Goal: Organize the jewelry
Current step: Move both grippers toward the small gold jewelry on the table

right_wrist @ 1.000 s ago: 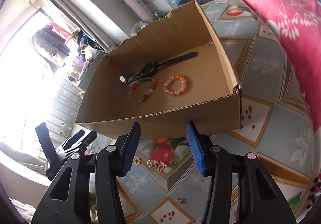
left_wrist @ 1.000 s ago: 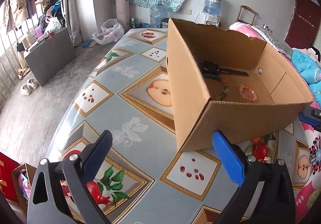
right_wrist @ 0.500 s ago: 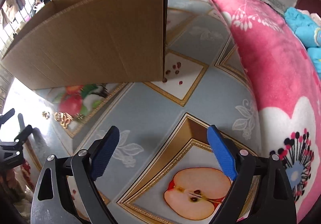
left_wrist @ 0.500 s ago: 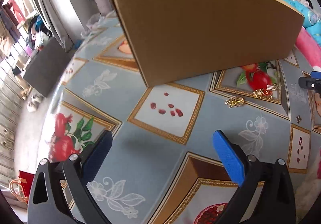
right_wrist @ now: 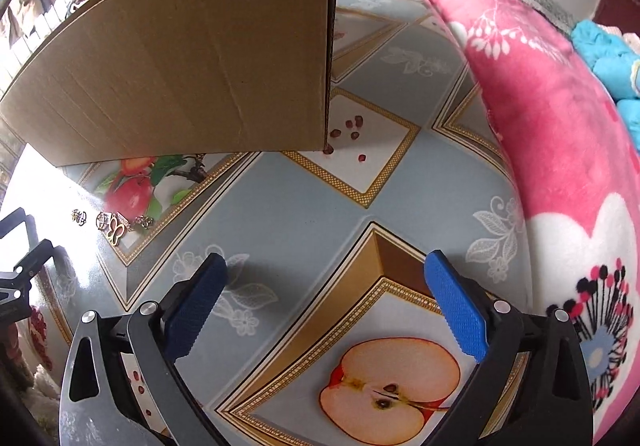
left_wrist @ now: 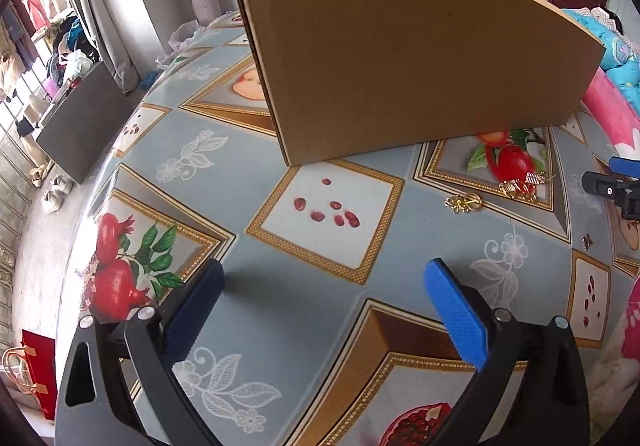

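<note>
Box (left_wrist: pixel 408 66) contents hidden behind its near wall. Gold jewelry (left_wrist: pixel 520 184) lay loose on tablecloth (left_wrist: pixel 256 286) just before box; shapes hard to resolve. Left gripper (left_wrist: pixel 324 310) and right gripper (right_wrist: pixel 326 306) gaped wide, empty, over bare cloth.

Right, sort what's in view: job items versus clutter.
Job:
- box
- gold brooches
- gold clip
- small stud
- butterfly charm

Clutter:
- pink blanket
- shoes
- red bag
</note>
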